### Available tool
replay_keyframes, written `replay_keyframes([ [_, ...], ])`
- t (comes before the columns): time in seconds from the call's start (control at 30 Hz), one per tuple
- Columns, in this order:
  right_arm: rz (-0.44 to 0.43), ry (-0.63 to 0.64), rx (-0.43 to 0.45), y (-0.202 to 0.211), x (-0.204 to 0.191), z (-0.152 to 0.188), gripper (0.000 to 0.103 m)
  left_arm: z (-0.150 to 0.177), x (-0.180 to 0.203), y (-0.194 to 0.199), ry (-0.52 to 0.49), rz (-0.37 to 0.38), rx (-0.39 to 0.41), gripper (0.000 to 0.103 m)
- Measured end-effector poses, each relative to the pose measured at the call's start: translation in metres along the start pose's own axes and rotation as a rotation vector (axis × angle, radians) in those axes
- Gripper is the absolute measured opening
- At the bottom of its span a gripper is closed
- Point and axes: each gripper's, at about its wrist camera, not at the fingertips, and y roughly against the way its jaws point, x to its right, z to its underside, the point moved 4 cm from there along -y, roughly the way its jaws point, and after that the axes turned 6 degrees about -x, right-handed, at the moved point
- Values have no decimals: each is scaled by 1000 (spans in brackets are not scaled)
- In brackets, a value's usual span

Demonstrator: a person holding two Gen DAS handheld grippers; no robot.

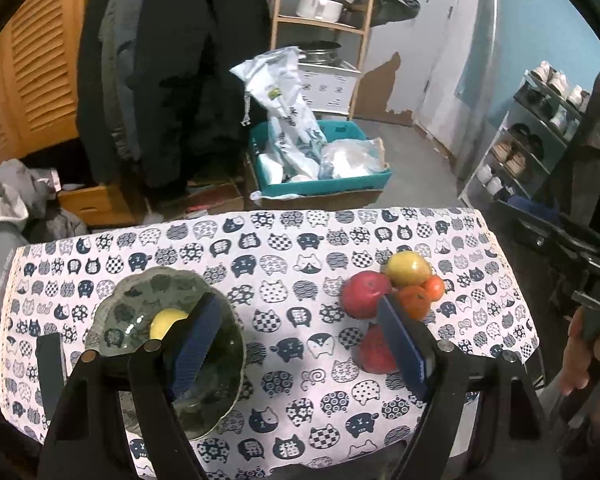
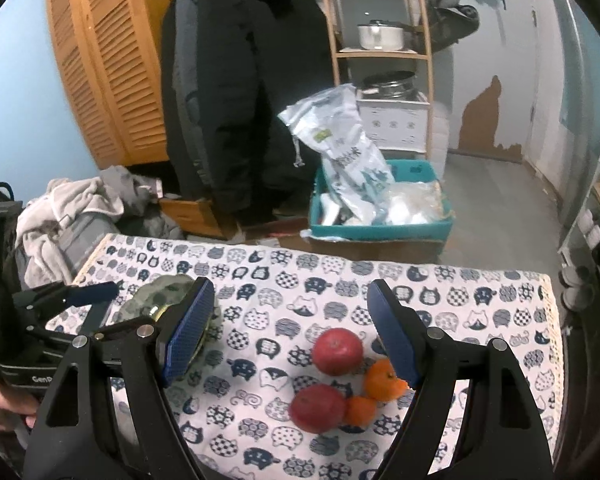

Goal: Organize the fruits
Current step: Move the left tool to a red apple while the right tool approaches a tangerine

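Note:
A glass bowl (image 1: 139, 304) sits on the left of the cat-print tablecloth (image 1: 283, 264) and holds a yellow fruit (image 1: 167, 322). On the right lie two red apples (image 1: 366, 294) (image 1: 376, 350), a yellow-green apple (image 1: 408, 269) and two oranges (image 1: 414, 300) (image 1: 434, 287). My left gripper (image 1: 300, 340) is open and empty, above the cloth between bowl and fruit. My right gripper (image 2: 289, 332) is open and empty, above the fruit: two red apples (image 2: 337, 351) (image 2: 318, 408) and two oranges (image 2: 382, 378) (image 2: 360, 411). The bowl (image 2: 163, 294) shows behind its left finger, next to the left gripper (image 2: 79, 294).
The table's far edge drops to a floor with a teal bin (image 1: 320, 160) of plastic bags on a cardboard box. Dark coats (image 1: 171, 72) hang behind, a wooden shelf with a pot (image 1: 320, 6) stands beside them, and a shoe rack (image 1: 532, 132) is at the right.

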Motion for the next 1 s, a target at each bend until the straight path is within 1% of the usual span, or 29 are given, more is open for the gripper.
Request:
replay_keyframes([
  [0.27, 46, -29, -6, 4, 30, 10, 80, -6, 28, -13, -43, 9, -20, 82],
  [0.67, 120, -68, -49, -4, 78, 33, 80, -11, 55, -51, -62, 42, -96, 82],
  [0.8, 137, -94, -64, -7, 95, 40, 80, -14, 64, -60, -81, 38, -104, 82],
  [1.0, 158, -125, -96, -18, 114, 50, 80, -14, 73, -85, -104, 32, -145, 82],
])
